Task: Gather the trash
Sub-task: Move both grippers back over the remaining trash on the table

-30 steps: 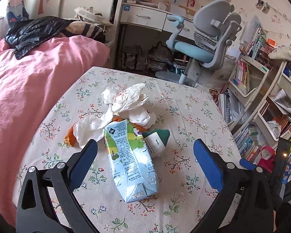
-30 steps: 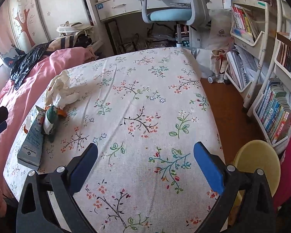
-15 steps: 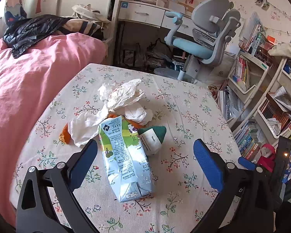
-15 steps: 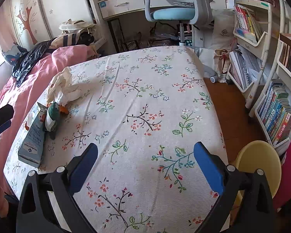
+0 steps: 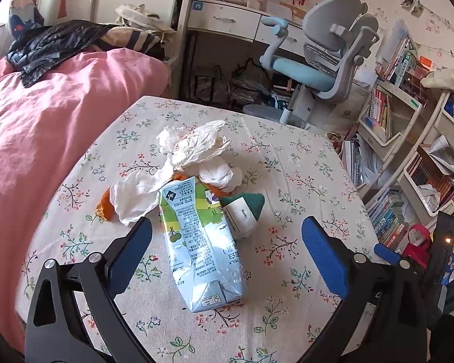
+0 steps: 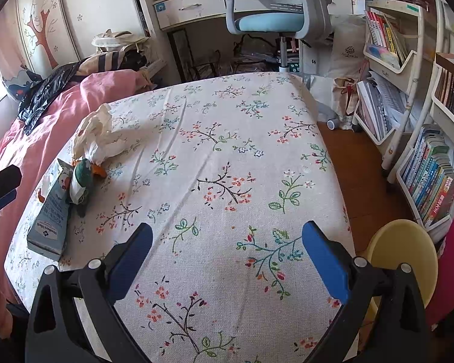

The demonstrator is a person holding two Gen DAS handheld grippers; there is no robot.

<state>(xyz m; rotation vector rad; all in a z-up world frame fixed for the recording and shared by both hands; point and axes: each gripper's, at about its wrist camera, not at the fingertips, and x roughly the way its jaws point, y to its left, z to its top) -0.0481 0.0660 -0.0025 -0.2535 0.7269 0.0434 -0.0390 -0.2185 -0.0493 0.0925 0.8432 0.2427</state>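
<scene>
A flattened blue-green milk carton (image 5: 199, 242) lies on the floral tablecloth (image 5: 302, 181), between the wide-open jaws of my left gripper (image 5: 227, 242). Behind it lie crumpled white tissues (image 5: 193, 148), orange peel (image 5: 103, 205) and a small green-topped white bottle (image 5: 242, 211). In the right wrist view the same pile sits at the table's left edge: carton (image 6: 50, 217), bottle (image 6: 80, 181), tissues (image 6: 97, 133). My right gripper (image 6: 227, 251) is open and empty over bare cloth, well right of the pile.
A pink duvet (image 5: 39, 127) lies left of the table. A yellow bin (image 6: 402, 260) stands on the floor at the table's right side. A grey-blue desk chair (image 5: 324, 63) and bookshelves (image 6: 408, 90) stand behind and to the right.
My left gripper has drawn back and up slightly, so the carton sits a little farther off. The right view has lifted slightly. Both grippers stay open.
</scene>
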